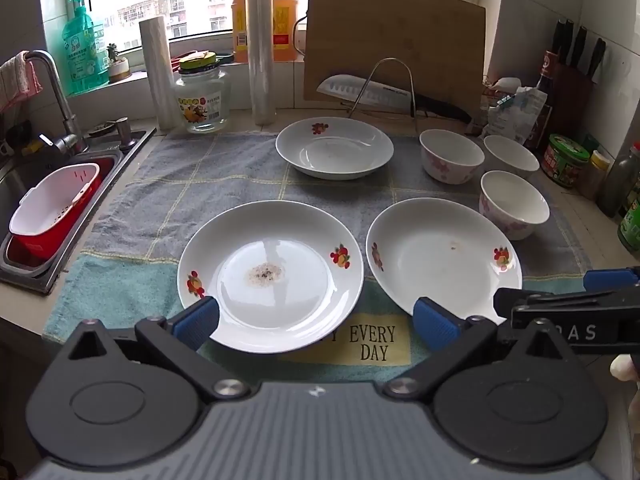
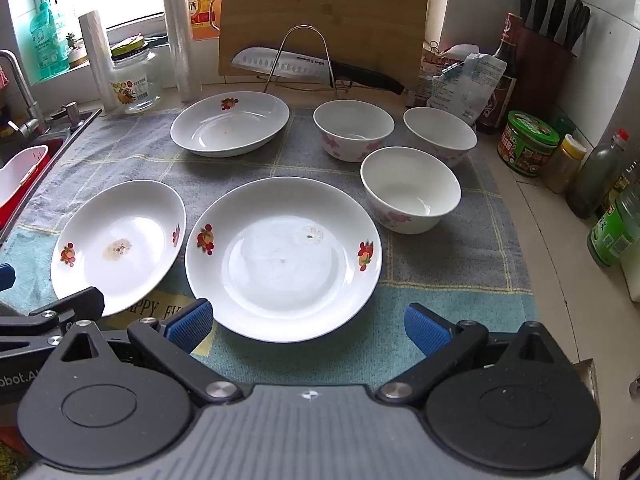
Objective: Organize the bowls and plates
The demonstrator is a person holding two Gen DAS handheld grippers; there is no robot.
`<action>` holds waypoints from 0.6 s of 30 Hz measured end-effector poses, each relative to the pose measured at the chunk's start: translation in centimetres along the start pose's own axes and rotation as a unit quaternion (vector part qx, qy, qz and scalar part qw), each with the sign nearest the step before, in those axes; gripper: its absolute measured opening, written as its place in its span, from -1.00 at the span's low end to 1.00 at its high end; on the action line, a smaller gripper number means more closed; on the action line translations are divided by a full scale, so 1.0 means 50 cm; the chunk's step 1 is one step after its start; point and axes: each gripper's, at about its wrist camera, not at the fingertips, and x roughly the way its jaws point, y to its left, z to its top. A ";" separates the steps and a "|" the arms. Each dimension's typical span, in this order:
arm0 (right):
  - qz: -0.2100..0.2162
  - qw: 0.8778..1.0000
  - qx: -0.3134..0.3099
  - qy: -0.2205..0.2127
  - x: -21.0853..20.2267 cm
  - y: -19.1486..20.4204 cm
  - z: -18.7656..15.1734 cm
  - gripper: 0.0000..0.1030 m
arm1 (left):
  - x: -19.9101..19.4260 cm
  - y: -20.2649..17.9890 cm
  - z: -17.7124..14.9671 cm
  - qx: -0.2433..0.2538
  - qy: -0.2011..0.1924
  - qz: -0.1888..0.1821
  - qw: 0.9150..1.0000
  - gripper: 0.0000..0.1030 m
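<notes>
Three white plates with fruit prints lie on a grey-blue towel: a near-left plate with crumbs, a near-right plate and a far plate. Three white bowls with pink flowers stand at the right. My left gripper is open just before the near-left plate. My right gripper is open just before the near-right plate. In the right wrist view the crumbed plate, the far plate and the bowls show too.
A sink with a red and white basket is at the left. A knife on a wire rack, a cutting board, a jar and rolls stand behind. Bottles and cans line the right wall.
</notes>
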 end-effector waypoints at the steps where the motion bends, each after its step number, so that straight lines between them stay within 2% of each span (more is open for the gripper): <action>1: 0.000 1.000 0.000 0.000 0.000 -0.001 -0.001 1.00 | 0.001 0.000 0.000 0.000 0.000 0.001 1.000 0.99; 18: -0.002 1.000 -0.003 -0.002 -0.010 0.007 0.009 1.00 | -0.007 0.003 0.003 -0.001 -0.008 -0.002 1.000 0.99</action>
